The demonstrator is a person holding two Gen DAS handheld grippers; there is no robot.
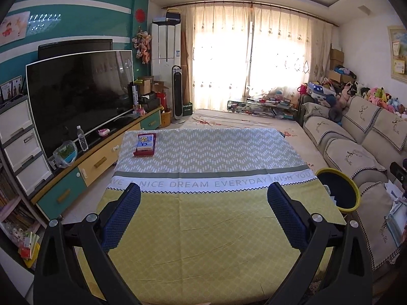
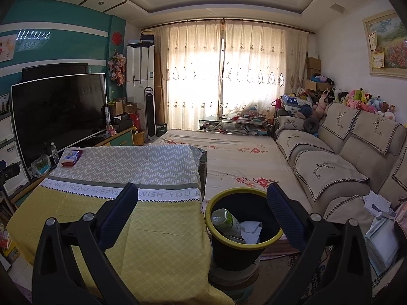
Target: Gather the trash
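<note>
Left hand-held gripper (image 1: 203, 190): jaws wide apart, empty
Right hand-held gripper (image 2: 202, 190): jaws wide apart, empty
Bin (image 2: 276, 233): holds bottle (image 2: 226, 222), paper (image 2: 251, 228)

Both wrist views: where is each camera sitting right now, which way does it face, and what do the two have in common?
Left wrist: above the near end of the cloth-covered table, facing the curtained window; the open, empty left gripper frames it.
Right wrist: off the table's right corner, above the trash bin, facing the same window; the open, empty right gripper shows.
Shared: table, bin, the red box at the far corner, TV, sofa; the bottle in the bin shows only from the right.
</note>
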